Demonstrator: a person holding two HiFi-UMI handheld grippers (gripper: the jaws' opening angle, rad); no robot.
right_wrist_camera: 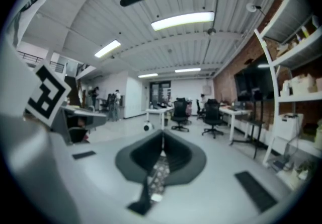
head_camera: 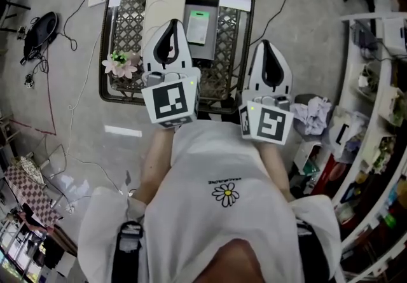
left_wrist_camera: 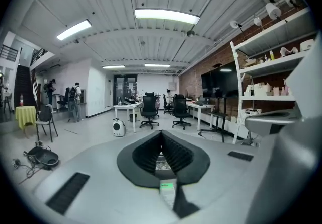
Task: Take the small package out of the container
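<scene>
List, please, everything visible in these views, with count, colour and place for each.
dark lattice wire basket: one, dark, on the floor ahead
small green-and-white package: one, green-white, inside the basket
flat white box: one, white, left of the package
pink-and-white flower bunch: one, pink-white, at the basket's left rim
white power strips: two, white, floor beyond the basket
black bag: one, black, floor, far left
white shelving unit: one, white, right edge
black office chairs: several, black, at distant desks
left gripper: one, white, shut, empty, overlapping the basket
right gripper: one, white, shut, empty, right of the basket
</scene>
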